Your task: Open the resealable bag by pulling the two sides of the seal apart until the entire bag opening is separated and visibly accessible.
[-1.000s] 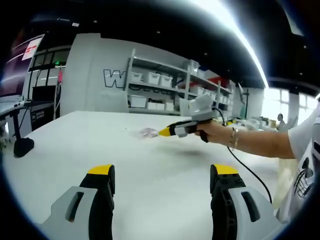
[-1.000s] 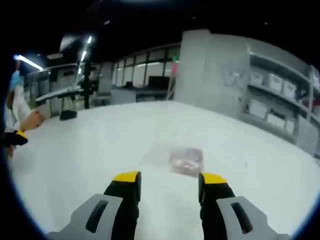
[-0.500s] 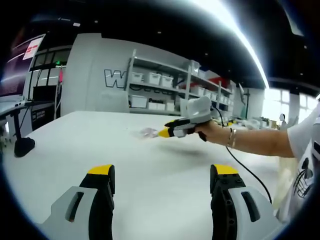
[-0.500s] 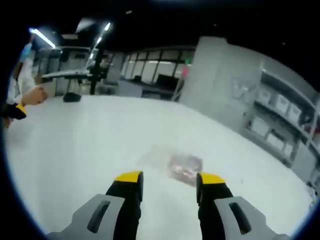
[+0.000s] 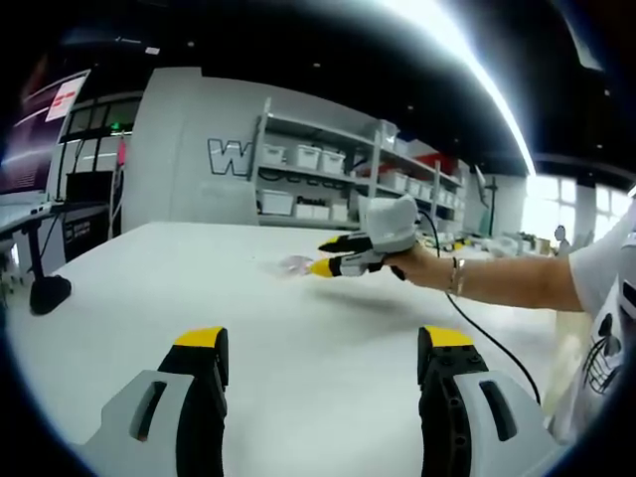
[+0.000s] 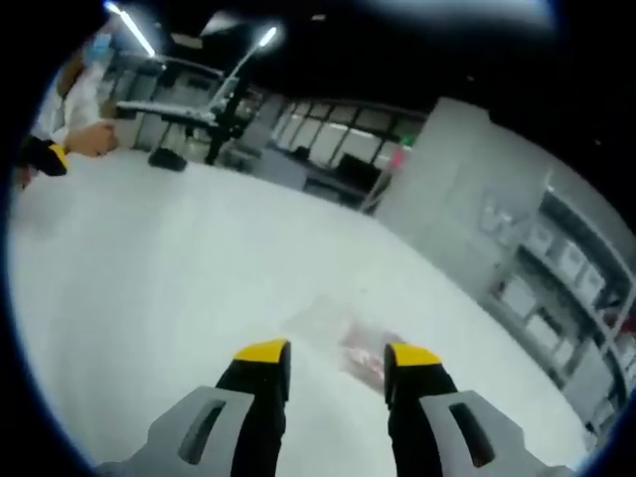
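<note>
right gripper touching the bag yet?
Cannot tell. In the right gripper view the open right gripper sits just short of the bag, which is blurred; the left gripper view shows its tips beside the bag, no clear gap.

Large letter "W" showing on grey wall (image 5: pixel 189 149) behind shelving rack (image 5: pixel 328 179), rest being blocked. Red-and-white sign (image 5: pixel 62 94) hanging upper left, text too small to read.

White table (image 6: pixel 149 258) — clear bag (image 6: pixel 343 333) on it
</note>
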